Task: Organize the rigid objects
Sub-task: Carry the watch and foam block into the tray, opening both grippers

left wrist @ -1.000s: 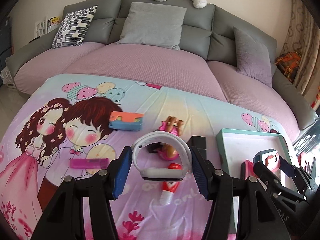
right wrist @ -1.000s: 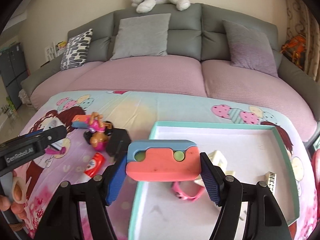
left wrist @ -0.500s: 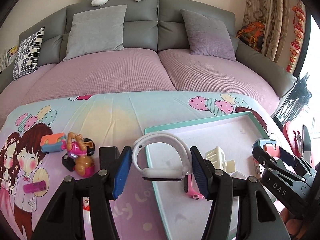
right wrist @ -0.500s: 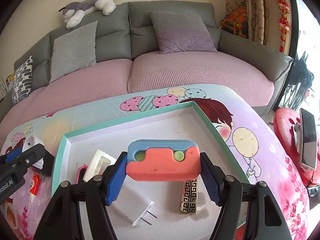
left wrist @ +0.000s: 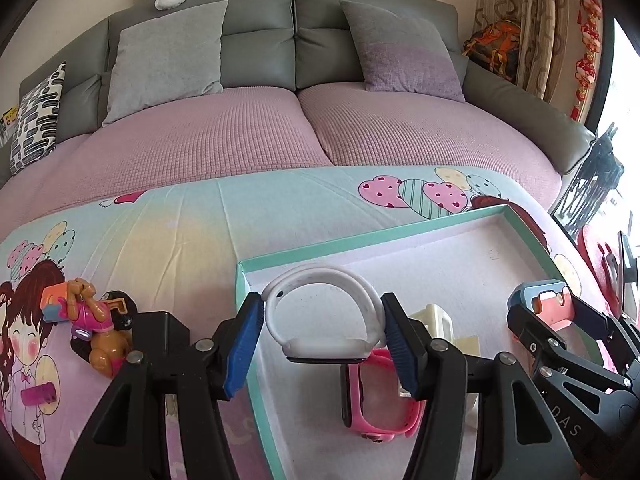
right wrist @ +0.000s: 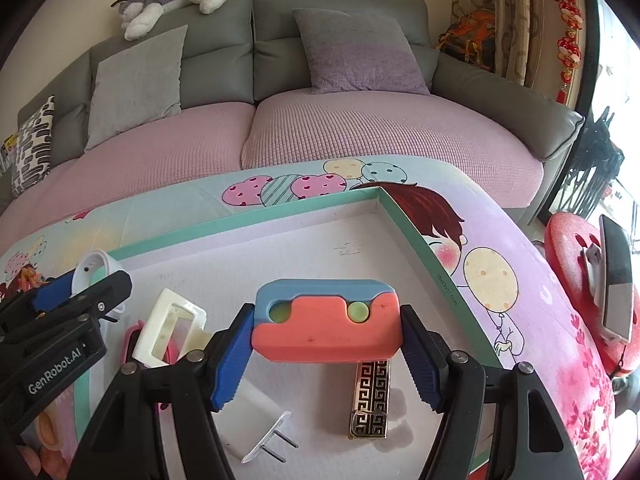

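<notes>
My left gripper [left wrist: 323,344] is shut on a white watch [left wrist: 320,312] and holds it above the left end of the teal-rimmed tray [left wrist: 360,240]. My right gripper [right wrist: 326,354] is shut on a blue and coral block [right wrist: 326,322] and holds it above the tray's [right wrist: 240,224] middle. In the tray lie a pink watch [left wrist: 380,408], a white frame piece [right wrist: 168,328], a gold patterned bar [right wrist: 370,398] and a clear plug piece [right wrist: 268,440].
On the cartoon sheet left of the tray lie a puppy toy [left wrist: 94,328], a blue and orange block [left wrist: 52,304] and a pink cylinder [left wrist: 38,394]. The grey sofa [left wrist: 280,60] with cushions is behind. A red stool with a phone [right wrist: 612,284] stands at the right.
Both grippers have swung right from the sheet to over the tray, still holding the white watch and the block. The right gripper has come lower toward the tray floor.
</notes>
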Demonstrator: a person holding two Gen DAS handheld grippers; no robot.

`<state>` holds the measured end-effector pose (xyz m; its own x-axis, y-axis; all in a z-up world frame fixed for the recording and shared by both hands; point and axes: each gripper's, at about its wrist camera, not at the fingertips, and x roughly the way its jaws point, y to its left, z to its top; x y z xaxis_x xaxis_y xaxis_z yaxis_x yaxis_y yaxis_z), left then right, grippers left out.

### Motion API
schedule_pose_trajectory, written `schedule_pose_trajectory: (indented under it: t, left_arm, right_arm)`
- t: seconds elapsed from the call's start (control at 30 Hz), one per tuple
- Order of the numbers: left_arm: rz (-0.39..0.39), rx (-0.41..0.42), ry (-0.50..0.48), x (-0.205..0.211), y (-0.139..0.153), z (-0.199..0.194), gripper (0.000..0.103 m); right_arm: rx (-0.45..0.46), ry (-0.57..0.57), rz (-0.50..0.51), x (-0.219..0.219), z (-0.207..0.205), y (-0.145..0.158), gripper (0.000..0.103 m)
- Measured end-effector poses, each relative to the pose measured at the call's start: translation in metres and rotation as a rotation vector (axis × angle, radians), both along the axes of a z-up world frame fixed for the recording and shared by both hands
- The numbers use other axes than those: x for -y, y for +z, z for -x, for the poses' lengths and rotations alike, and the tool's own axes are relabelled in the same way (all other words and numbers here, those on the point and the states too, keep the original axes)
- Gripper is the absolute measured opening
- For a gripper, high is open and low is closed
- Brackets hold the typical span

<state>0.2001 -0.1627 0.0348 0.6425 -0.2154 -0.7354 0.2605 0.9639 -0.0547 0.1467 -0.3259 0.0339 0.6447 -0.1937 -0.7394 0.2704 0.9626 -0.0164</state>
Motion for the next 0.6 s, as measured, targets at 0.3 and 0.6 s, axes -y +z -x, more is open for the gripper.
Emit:
schedule_pose_trajectory:
  t: [0.3, 0.6]
  left_arm:
    - [-0.006, -0.039, -0.002, 0.0022, -0.0062, -0.0006, 0.063]
    - [0.001, -0.057, -0.002, 0.0009, 0.0014, 0.0027, 0.074]
  right_arm:
    - [-0.033, 0.000, -0.010, 0.0020, -0.0022, -0.0055, 0.073]
    - [-0.056, 0.003, -0.006, 0.0006, -0.0036, -0.0067, 0.073]
